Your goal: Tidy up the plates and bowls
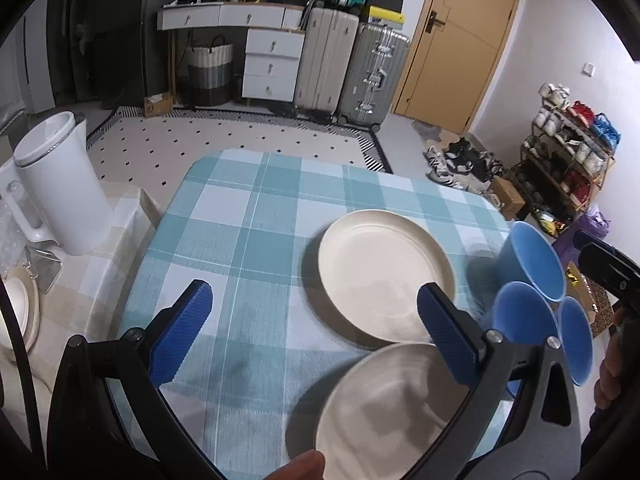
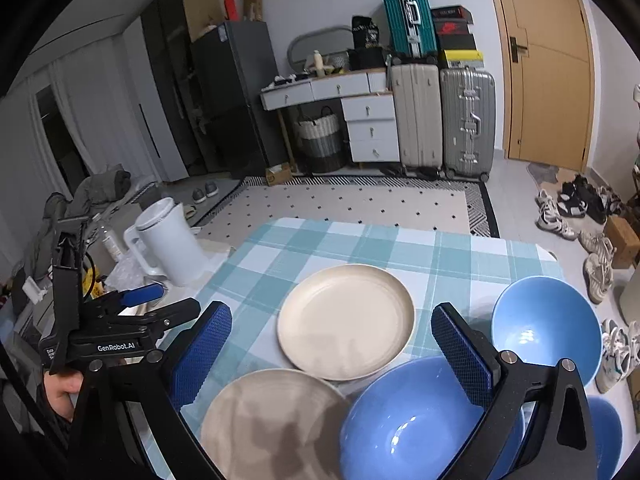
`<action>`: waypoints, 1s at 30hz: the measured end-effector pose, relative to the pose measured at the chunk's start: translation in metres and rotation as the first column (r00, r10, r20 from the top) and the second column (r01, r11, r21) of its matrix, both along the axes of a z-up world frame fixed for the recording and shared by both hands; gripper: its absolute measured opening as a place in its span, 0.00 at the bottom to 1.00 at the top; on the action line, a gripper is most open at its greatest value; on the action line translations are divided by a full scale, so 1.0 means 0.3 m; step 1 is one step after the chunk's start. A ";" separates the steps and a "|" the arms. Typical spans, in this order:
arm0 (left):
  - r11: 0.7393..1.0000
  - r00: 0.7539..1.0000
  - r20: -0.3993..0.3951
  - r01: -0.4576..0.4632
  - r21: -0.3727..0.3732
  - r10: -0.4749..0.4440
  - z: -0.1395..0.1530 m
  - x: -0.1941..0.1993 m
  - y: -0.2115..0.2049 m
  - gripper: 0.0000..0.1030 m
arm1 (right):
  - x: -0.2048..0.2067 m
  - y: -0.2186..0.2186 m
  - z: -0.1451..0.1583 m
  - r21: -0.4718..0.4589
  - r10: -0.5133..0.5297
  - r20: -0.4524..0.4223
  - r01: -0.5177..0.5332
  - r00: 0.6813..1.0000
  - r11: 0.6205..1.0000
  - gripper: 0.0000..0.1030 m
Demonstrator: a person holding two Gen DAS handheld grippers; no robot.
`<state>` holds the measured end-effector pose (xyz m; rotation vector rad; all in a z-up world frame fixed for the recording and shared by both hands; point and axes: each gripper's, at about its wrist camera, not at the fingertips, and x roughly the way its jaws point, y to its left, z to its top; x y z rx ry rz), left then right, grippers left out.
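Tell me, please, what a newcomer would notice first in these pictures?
Two cream plates lie on the blue checked tablecloth, one behind the other. Three blue bowls cluster to their right. Both grippers, left and right, hover open above them.

2 cream plates [image 2: 346, 320] and 3 blue bowls [image 2: 546, 328] sit upright, close together on the checked tablecloth [image 2: 360, 240]

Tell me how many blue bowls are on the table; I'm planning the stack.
3: the far bowl near the table's right edge, the near bowl beside the plates, and a third at the right, mostly hidden behind the tool.
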<state>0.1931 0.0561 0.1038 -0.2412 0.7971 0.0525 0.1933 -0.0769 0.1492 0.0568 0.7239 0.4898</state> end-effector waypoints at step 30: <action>0.999 0.971 -0.238 0.020 -0.038 -0.028 -0.463 0.417 0.000 0.70 | 0.491 0.052 -0.501 -0.238 -0.015 -0.367 -0.078 0.930 0.968 0.76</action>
